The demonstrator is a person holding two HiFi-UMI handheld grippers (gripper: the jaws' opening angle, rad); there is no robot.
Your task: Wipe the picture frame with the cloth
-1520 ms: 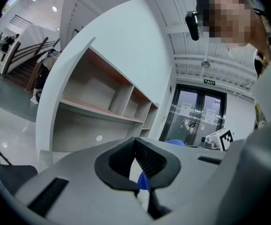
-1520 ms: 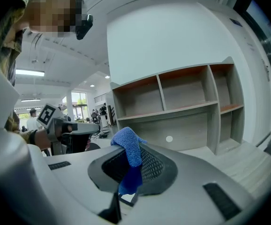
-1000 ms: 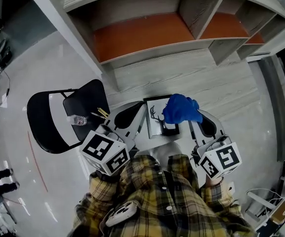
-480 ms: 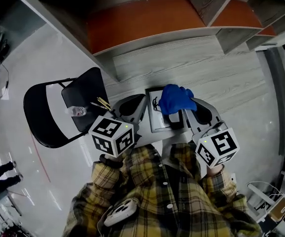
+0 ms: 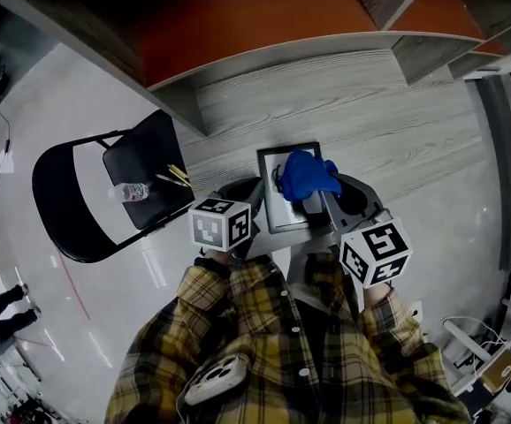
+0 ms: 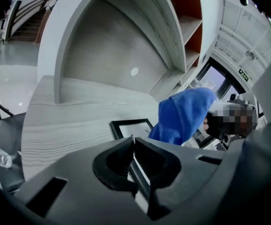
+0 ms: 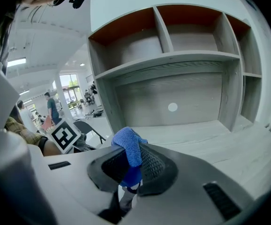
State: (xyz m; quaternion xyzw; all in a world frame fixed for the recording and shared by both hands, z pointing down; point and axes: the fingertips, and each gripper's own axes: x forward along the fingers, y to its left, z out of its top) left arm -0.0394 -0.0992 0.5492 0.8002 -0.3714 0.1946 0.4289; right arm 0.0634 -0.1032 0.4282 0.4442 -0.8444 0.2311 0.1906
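Right gripper [image 5: 319, 200] clamped on blue cloth [image 5: 306, 174], now slid further onto picture frame [image 5: 276, 203]; left gripper [image 5: 252, 203] pinches frame edge. Wiping under way.

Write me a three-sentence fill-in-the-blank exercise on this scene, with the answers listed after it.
1. The right gripper is shut on a soft, bunched cloth whose colour is ___.
2. The left gripper is shut on the edge of the rectangular picture frame, whose rim is ___.
3. The black folding chair, with a clear plastic bottle on its seat, stands to the person's ___.

Missing words: blue; black; left
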